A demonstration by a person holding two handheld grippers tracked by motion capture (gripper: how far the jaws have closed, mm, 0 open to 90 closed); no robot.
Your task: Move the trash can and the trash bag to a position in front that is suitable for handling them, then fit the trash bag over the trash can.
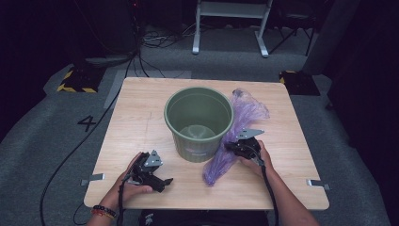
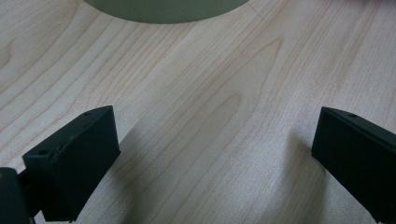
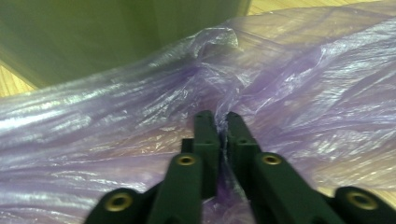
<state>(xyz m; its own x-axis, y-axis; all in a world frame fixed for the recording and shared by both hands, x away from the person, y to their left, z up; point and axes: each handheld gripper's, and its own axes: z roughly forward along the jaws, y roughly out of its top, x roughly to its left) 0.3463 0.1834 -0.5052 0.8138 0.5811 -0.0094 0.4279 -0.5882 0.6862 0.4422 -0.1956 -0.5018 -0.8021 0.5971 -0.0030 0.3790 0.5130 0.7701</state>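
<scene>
Right gripper (image 3: pixel 223 122) clamped on purple plastic bag (image 3: pixel 289 93), lying on table (image 1: pixel 141 117) against right side of green bin (image 1: pixel 198 120). Left gripper (image 2: pixel 215 154) wide open, empty, resting near bin. Judged early: bag pinched only; bin unlined, opening and fitting left.

Translucent purple bag (image 1: pixel 235 134), olive-green ribbed bin (image 1: pixel 198 120), pale wood-grain table (image 1: pixel 136 122), black fingers (image 2: pixel 74 158).

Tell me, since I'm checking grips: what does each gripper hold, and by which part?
The right gripper pinches a fold of the thin purple plastic bag, near its middle beside the green bin. The left gripper is open, holding nothing.
</scene>
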